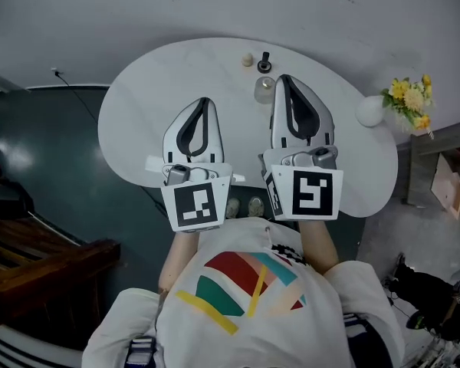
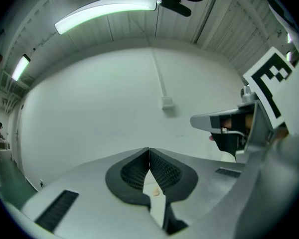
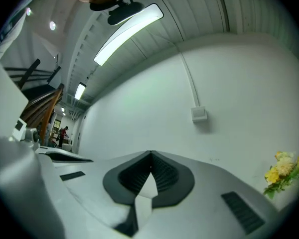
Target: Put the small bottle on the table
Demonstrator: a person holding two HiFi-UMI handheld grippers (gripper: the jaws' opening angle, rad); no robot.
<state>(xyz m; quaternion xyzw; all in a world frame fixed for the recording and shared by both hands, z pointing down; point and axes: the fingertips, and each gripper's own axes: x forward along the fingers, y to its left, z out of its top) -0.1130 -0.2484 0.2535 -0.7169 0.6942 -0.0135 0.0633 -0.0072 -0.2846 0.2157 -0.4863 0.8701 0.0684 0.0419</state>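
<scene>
A small dark bottle (image 1: 264, 62) stands upright at the far side of the white table (image 1: 153, 106), with a clear glass jar (image 1: 264, 90) just in front of it and a small beige ball (image 1: 248, 59) to its left. I hold both grippers raised over the table, apart from all three. My left gripper (image 1: 205, 101) is shut with nothing in it; its pads meet in the left gripper view (image 2: 149, 150). My right gripper (image 1: 282, 79) is shut and empty too, its tip beside the jar in the head view and its jaws together (image 3: 151, 154), facing a bare white wall.
A white vase (image 1: 370, 111) with yellow flowers (image 1: 410, 100) stands at the table's right end; the flowers (image 3: 284, 172) also show in the right gripper view. Two small round things (image 1: 244, 206) sit at the near edge. A wooden bench (image 1: 38, 259) is at the left.
</scene>
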